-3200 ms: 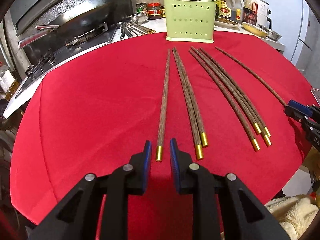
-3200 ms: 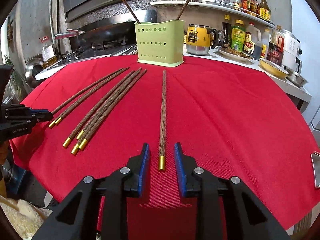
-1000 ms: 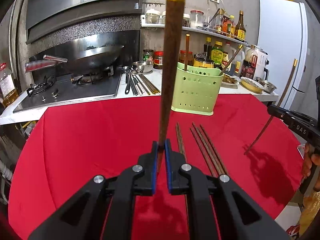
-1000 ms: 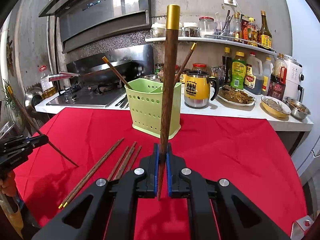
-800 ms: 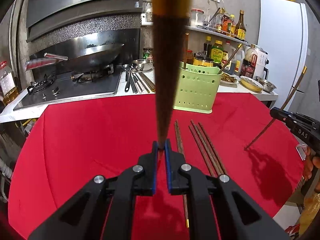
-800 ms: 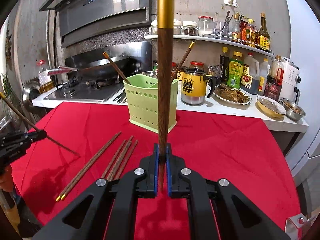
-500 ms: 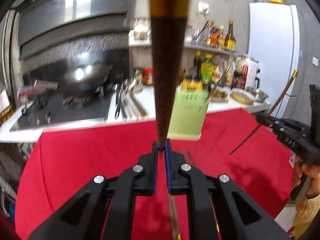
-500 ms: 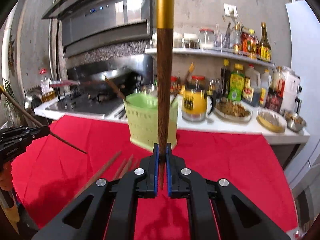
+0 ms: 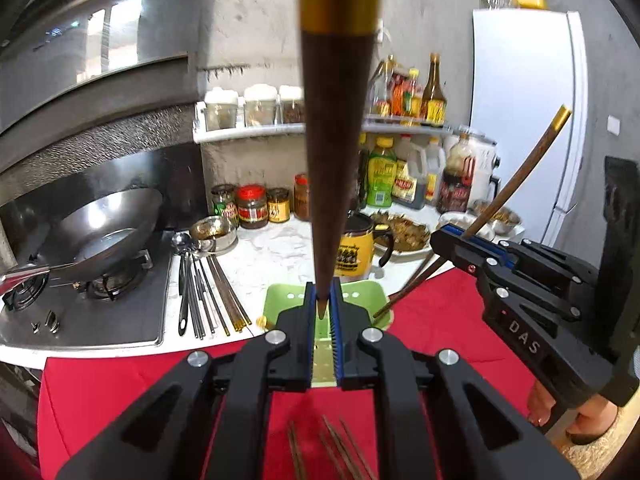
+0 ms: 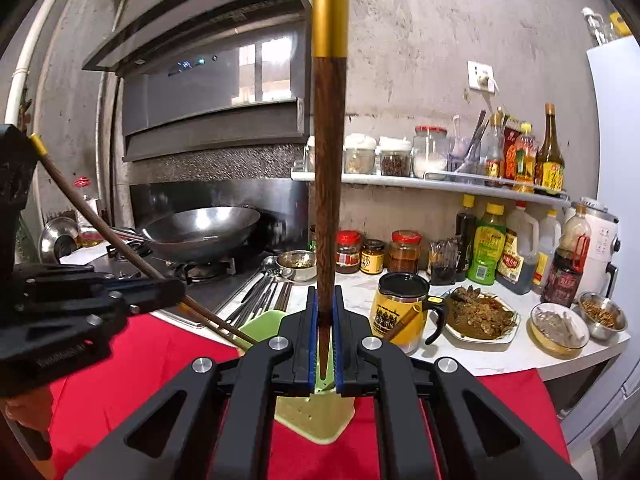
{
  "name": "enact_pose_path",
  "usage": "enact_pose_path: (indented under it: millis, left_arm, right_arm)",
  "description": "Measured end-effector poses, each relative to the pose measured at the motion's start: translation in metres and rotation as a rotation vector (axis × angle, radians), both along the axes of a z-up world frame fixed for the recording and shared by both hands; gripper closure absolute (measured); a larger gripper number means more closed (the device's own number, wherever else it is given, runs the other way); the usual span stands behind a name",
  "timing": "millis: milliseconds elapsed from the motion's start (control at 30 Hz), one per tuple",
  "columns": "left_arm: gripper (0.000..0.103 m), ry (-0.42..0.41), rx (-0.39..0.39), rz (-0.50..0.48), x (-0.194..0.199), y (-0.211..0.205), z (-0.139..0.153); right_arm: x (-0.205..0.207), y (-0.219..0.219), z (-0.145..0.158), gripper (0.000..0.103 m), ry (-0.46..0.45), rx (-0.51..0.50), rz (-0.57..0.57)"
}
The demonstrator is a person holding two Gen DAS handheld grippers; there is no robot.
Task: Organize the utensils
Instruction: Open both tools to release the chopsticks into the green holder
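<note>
Between the blue pads of the left gripper (image 9: 323, 306) a dark wooden chopstick (image 9: 334, 128) stands pinched near its thin tip, gold cap up and leaning towards the camera. Directly below and just beyond those jaws sits the green utensil holder (image 9: 280, 300), its perforated wall and open top partly hidden by the fingers. The right gripper (image 10: 323, 312) is pressed together on a second chopstick (image 10: 329, 184) in the same upright way, with the holder under and ahead of it too. Each gripper shows in the other's view, close at the side, its stick slanting across towards the holder's mouth.

The main risk, as I judge it, is a clash: both sticks aim at the same opening, and their lower ends look near each other above the rim. A knock there could twist a stick in its narrow grip. The hold is also close to the point, so the heavy capped end may swing and lever the tip out. Let go too high, a stick could bounce off the rim onto the red cloth (image 9: 120, 392). More chopsticks (image 9: 328, 448) lie on the cloth under the left gripper, not yet sorted.
</note>
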State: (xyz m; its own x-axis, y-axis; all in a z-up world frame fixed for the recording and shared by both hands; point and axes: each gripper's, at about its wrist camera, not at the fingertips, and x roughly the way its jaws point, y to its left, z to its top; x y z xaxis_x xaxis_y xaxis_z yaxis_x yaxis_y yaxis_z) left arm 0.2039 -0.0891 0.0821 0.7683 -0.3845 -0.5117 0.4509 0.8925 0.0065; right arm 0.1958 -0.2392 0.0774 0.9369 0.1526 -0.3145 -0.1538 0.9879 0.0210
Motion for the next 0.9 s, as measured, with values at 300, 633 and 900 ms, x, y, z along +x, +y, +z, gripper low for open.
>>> enact_pose_path:
  millis: [300,633,900]
  left_arm:
    - [0.096,0.087,0.066,0.034,0.052,-0.009,-0.038]
    - [0.064,0.0,-0.001,0.048,0.026,0.006,-0.005]
    - [0.061,-0.057,-0.02,0.131,-0.046,0.037,0.014]
  right_arm:
    - [0.038,0.002,-0.039,0.094,0.089,-0.01,0.007]
    - [-0.002,-0.004,-0.015,0.058,0.02,-0.026,-0.011]
    - [-0.077,-0.001,-0.005,0.058,0.01,-0.044,-0.011]
